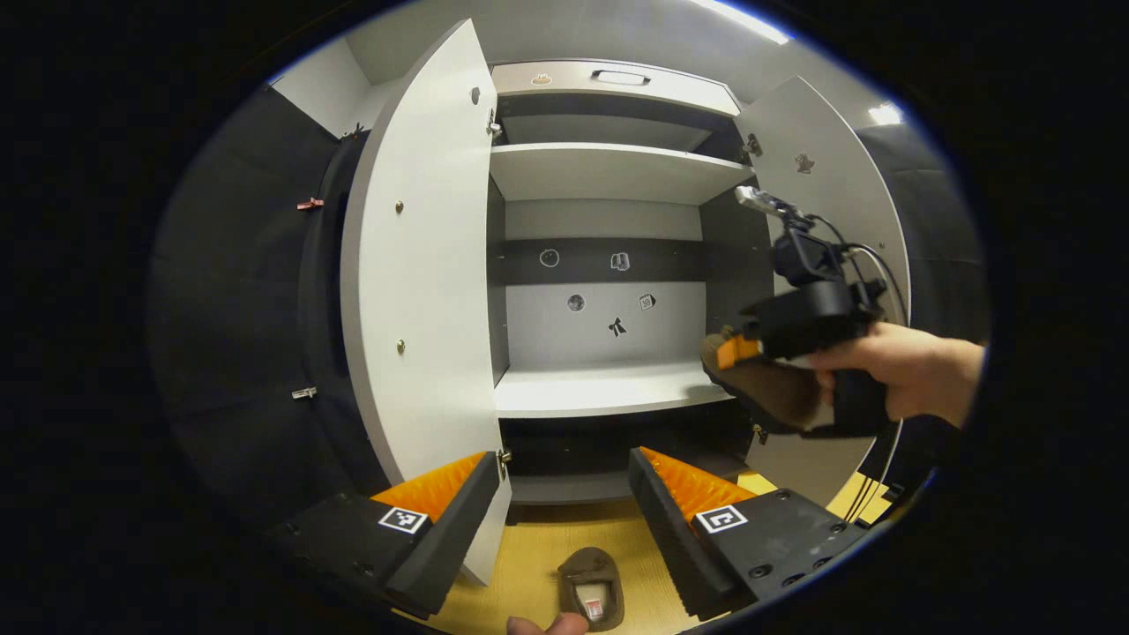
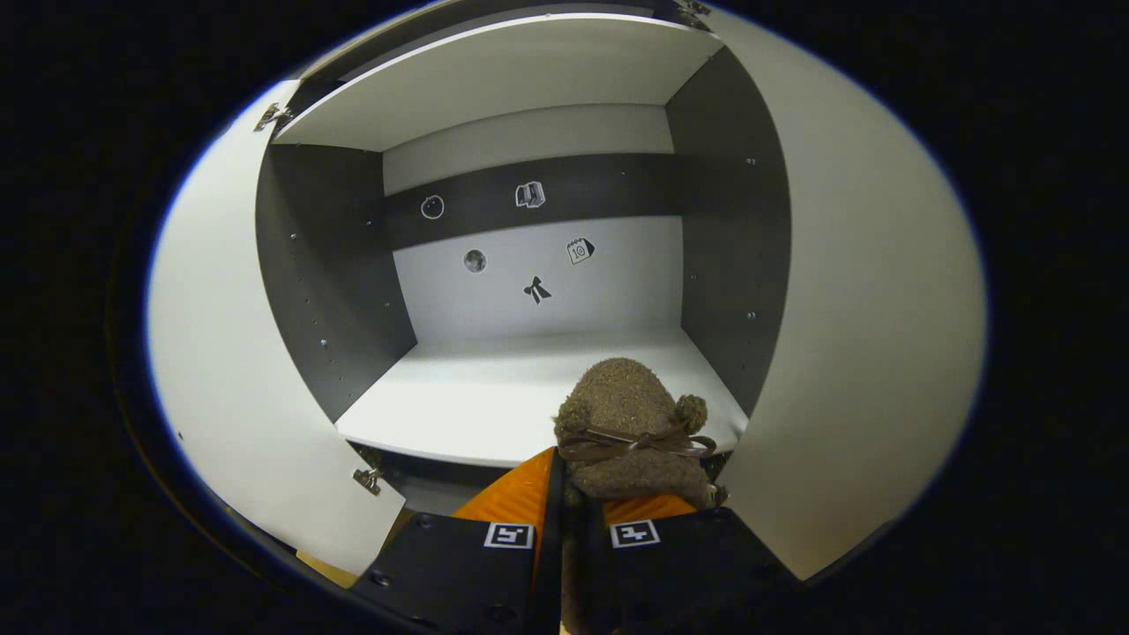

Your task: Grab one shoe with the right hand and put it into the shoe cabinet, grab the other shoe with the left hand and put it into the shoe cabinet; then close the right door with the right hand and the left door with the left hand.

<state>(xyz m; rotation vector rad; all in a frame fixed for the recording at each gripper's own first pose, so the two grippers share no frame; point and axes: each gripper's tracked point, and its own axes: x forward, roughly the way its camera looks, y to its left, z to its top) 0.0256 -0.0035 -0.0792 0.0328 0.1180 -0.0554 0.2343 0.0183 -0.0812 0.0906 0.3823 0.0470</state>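
Doors flank the shoe cabinet (image 1: 609, 176), both swung wide. Left gripper (image 1: 564, 494) hangs released above a brown slipper (image 1: 589, 586) on the floor (partly cut off). Right gripper (image 2: 571, 507) clenches the other slipper (image 2: 628, 423) before the lower shelf (image 2: 476, 397), heel hidden.

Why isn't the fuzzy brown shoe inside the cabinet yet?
It is not in yet. The right tool grips the brown shoe just in front of the bare shelf, with both cabinet doors open.
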